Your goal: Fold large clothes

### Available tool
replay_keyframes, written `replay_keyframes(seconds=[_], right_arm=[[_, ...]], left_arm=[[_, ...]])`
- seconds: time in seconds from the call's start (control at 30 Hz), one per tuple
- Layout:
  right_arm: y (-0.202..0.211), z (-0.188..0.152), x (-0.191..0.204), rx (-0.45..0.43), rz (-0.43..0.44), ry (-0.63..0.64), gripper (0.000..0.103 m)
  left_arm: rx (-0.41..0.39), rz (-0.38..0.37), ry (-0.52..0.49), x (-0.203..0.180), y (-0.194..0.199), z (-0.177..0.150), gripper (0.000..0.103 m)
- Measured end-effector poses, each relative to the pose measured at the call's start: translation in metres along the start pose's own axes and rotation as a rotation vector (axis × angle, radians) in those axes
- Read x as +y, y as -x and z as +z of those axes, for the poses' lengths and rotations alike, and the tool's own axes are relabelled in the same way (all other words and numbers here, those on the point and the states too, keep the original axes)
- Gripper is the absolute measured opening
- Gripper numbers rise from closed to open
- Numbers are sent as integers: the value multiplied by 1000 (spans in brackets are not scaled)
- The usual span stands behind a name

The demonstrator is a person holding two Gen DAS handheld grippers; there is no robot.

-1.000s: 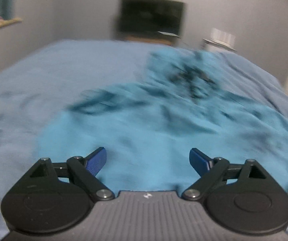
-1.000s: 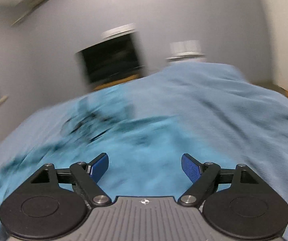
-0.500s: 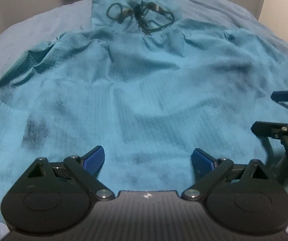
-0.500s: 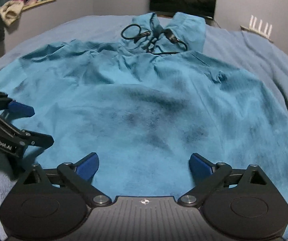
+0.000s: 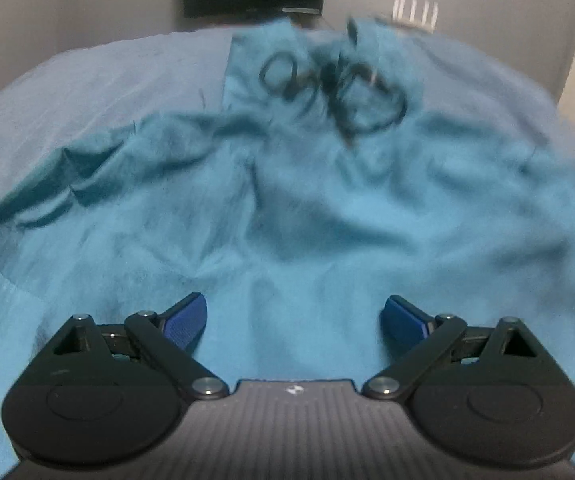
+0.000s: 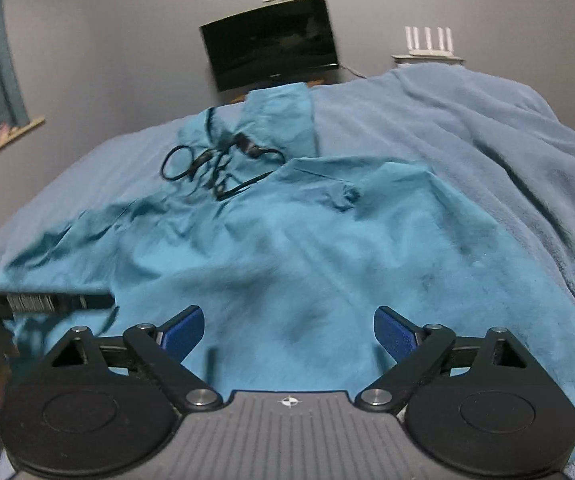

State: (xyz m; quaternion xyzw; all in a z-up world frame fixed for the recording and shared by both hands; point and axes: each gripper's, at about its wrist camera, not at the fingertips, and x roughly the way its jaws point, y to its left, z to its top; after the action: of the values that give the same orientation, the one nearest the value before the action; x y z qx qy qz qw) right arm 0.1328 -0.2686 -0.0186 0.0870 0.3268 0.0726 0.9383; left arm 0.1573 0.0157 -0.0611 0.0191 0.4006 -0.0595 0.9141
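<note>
Both views have tilted up—left tool [image 5: 295,318] and right tool [image 6: 287,326] gape wide, empty, over the crumpled teal cotton hoodie [image 6: 307,256], its black drawstring [image 6: 215,168] at 12 o'clock.

The left tool [image 5: 294,320] and right tool [image 6: 287,330] look alike: matte black linkage arms, silver pivot screws, ribbed blue pads [image 6: 181,332], round black discs, a ridged grey body with a small white emblem.

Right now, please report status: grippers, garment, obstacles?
Left gripper open, right gripper open. Teal garment spread on blanket, unfolded. Black cord lies on it.
</note>
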Motion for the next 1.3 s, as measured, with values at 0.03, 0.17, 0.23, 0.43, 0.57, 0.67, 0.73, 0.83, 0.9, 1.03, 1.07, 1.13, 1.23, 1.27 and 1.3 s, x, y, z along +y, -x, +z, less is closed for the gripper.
replay_keyframes(seconds=[0.03, 0.17, 0.23, 0.43, 0.57, 0.67, 0.73, 0.83, 0.9, 1.03, 1.07, 1.13, 1.23, 1.27, 1.3], right_arm=[[-6, 3, 0, 3, -5, 15, 93], [-30, 32, 7, -45, 4, 34, 91], [-48, 50, 14, -82, 15, 51, 88], [-126, 115, 25, -147, 3, 31, 78], [-178, 156, 25, -185, -29, -9, 77], [-212, 185, 22, -209, -54, -49, 77], [-233, 203, 19, -216, -65, -70, 77], [-262, 227, 15, -217, -71, -92, 77], [-280, 240, 13, -217, -70, -109, 77], [-313, 255, 5, -186, -53, -115, 80], [-322, 257, 1, -167, -44, -122, 82], [-336, 258, -4, -146, -42, -145, 83], [-354, 255, -18, -96, 56, -256, 84], [-361, 255, -24, -70, 116, -310, 84], [-366, 254, -28, -49, 172, -357, 78]], left_arm=[[-4, 2, -19, 0, -4, -5, 96], [-7, -7, -12, 3, -8, -5, 98], [-6, -10, 2, 5, -9, -5, 98], [-17, -1, -1, 3, -11, -7, 100], [-24, 9, -10, 0, -17, -9, 103], [-30, 11, -16, -1, -21, -10, 103], [-33, 6, -10, 1, -24, -10, 103], [-39, 1, -4, 1, -26, -11, 103], [-45, 2, -7, 1, -28, -12, 103], [-57, -9, -2, 2, -31, -12, 103], [-61, -12, -2, 3, -31, -13, 103], [-67, -15, -2, 3, -32, -13, 103], [-77, -20, -4, 3, -34, -14, 103], [-81, -22, -5, 3, -34, -15, 103], [-84, -24, -5, 3, -35, -15, 103]])
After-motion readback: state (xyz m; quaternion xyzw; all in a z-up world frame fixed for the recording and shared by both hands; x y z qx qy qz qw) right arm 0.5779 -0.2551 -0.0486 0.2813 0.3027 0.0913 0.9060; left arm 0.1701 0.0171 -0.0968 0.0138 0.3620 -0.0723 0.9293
